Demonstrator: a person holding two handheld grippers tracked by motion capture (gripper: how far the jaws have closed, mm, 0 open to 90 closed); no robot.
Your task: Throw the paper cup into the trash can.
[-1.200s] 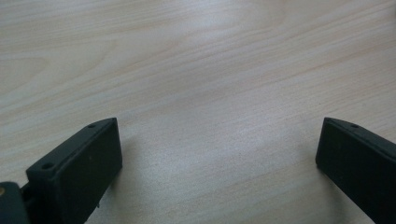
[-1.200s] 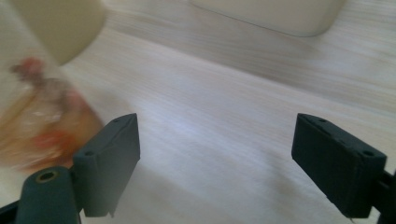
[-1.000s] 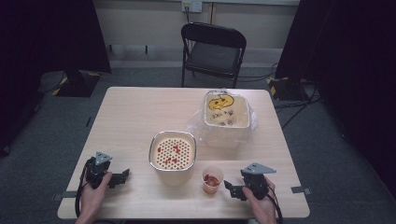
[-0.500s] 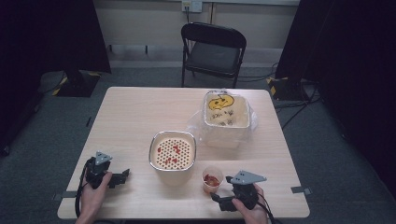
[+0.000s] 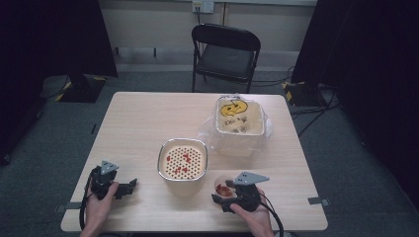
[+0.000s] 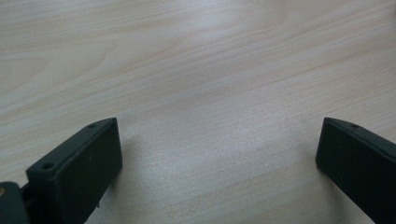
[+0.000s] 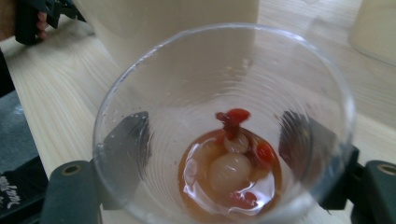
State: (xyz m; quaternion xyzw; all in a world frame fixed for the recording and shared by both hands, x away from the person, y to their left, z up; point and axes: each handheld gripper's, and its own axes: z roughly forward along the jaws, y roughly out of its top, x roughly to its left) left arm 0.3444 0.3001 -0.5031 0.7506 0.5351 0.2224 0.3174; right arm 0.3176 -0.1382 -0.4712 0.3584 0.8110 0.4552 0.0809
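Note:
A clear plastic cup (image 7: 219, 70) holds a little amber liquid, a pale round fruit and red berries. It stands on the table's (image 5: 138, 123) front edge, right of centre, as the cup (image 5: 223, 186) in the high view. My right gripper (image 7: 215, 140) has one black jaw against each side of the cup, seen through its walls. In the high view the right gripper (image 5: 225, 193) points left at the cup. My left gripper (image 6: 219, 154) rests open on bare wood, and the left gripper (image 5: 127, 187) sits at the front left.
A cream bowl with a perforated insert (image 5: 182, 159) holding a few red berries stands just left of the cup. A bag-lined tub (image 5: 239, 121) with yellow and dark scraps is behind it. A folding chair (image 5: 225, 49) stands beyond the table.
My right gripper has moved left from beside the cup until its jaws came round it. The left gripper has stayed where it was.

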